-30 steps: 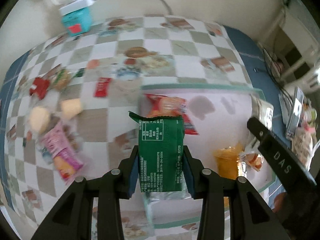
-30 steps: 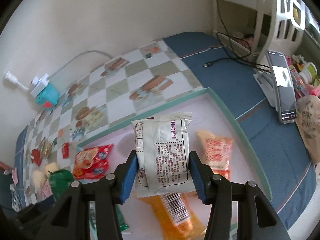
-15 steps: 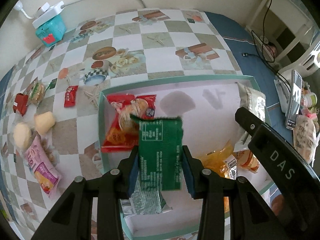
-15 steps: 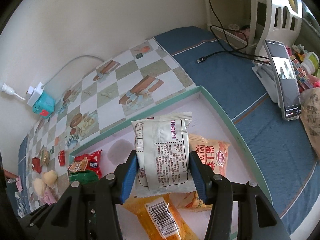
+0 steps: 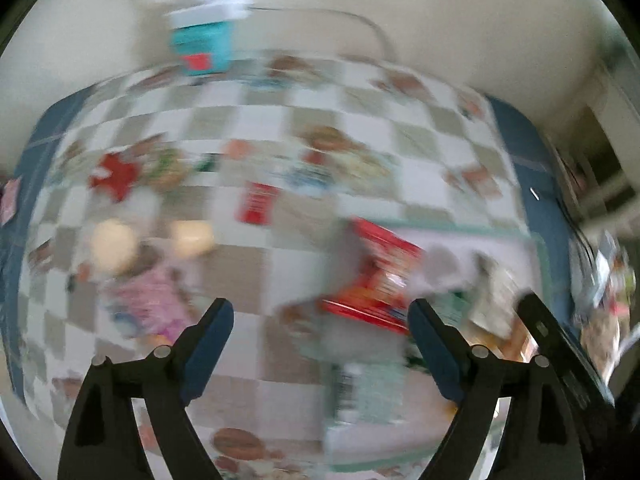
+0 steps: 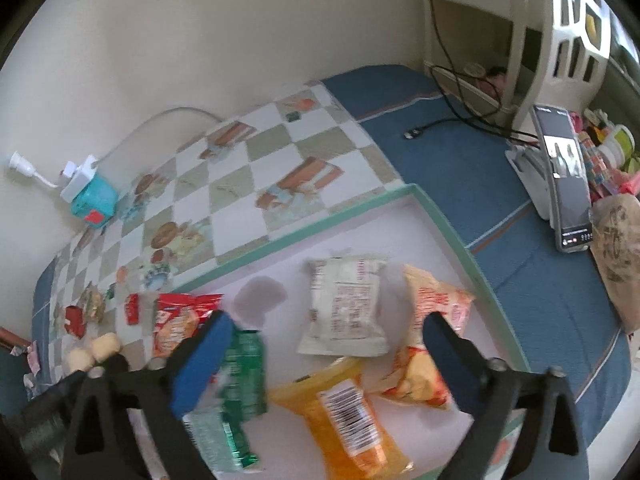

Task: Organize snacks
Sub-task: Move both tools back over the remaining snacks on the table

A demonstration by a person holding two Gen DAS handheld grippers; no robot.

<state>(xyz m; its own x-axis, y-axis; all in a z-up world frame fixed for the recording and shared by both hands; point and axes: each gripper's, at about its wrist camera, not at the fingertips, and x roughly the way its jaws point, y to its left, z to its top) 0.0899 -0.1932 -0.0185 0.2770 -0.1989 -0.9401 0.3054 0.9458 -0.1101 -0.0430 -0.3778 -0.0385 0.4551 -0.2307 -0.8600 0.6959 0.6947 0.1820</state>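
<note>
Smearing from motion blurs nearly all of the left wrist view, so the packets there read only as colour patches. The left gripper (image 5: 320, 330) stands spread wide and holds nothing; the red snack packet (image 5: 376, 280) shows between its fingers, at the near-left end of the shallow green-rimmed tray (image 6: 448, 220). The right gripper (image 6: 326, 354) is likewise spread wide and empty, above that tray. The white printed snack packet (image 6: 346, 306) lies flat in the tray's middle, between the right gripper's fingers. The orange barcoded packet (image 6: 348, 412) lies nearer, the green foil packet (image 6: 244, 376) partly hidden behind the blue finger pad (image 6: 202, 364).
</note>
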